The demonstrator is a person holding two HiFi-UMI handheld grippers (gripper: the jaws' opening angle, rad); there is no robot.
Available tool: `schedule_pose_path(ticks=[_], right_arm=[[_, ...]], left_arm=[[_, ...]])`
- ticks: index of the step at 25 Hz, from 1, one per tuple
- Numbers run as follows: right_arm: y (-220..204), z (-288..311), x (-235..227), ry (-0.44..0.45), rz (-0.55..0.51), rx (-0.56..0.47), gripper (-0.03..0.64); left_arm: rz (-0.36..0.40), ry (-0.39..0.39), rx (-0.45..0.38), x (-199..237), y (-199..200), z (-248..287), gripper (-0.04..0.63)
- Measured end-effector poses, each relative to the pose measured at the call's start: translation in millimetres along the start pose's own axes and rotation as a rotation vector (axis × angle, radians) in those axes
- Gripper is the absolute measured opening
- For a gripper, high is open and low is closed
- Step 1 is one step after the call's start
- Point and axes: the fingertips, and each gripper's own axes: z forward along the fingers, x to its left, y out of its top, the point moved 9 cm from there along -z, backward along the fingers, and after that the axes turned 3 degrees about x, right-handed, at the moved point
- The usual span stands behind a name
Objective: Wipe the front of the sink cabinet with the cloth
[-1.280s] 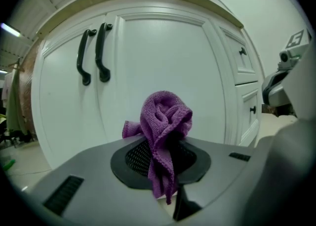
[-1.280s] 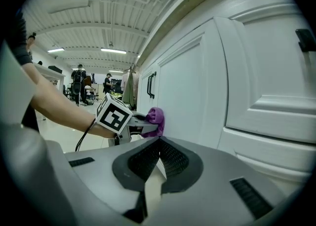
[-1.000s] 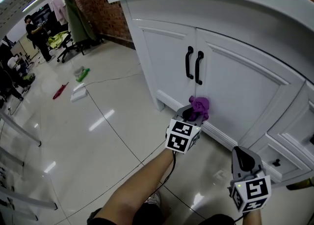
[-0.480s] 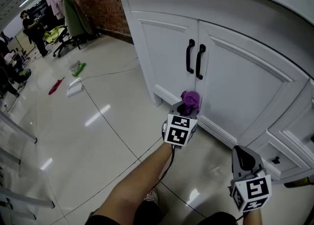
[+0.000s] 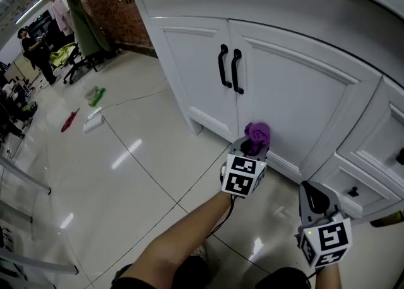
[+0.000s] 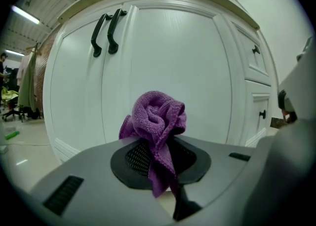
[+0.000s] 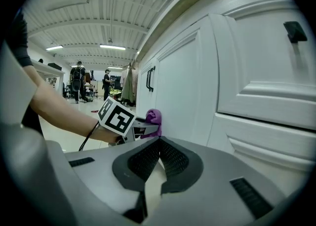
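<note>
Left gripper [image 5: 251, 149] clamped on bunched purple cloth [image 5: 257, 134], forearm stretched forward, cloth at lower cabinet door [image 5: 297, 101]. Right gripper [image 5: 314, 195] jaws together, empty, held low.

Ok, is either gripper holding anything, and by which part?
The left gripper holds the purple cloth, its jaws pinching the cloth's lower folds; the bunched top sticks out ahead. The right gripper is shut on nothing.

Bright overhead light, glossy floor [image 5: 126, 174] glare, fisheye edges
</note>
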Motion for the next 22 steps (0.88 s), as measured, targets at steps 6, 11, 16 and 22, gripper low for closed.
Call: schedule_pose_path(ticks=[6,11,16,22], right_arm=[[-7,-10,-11,-0.021,0.014,-0.013,0.002],[-13,-15,-15,-0.027,0.027,-0.009,0.002],[-20,-22,-19,-0.042,0.040,-0.007,0.002],[-28,-31,-27,-0.073,0.063,-0.008,0.002]], left_arm=[[0.030,-0.076,-0.011,-35,5,-2,0.071],[0.099,-0.148,-0.002,-71,9,-2,0.071],[0.115,-0.242,-0.006,-109,10,0,0.071],[0.125,-0.251,-0.004,-123,8,-1,0.071]])
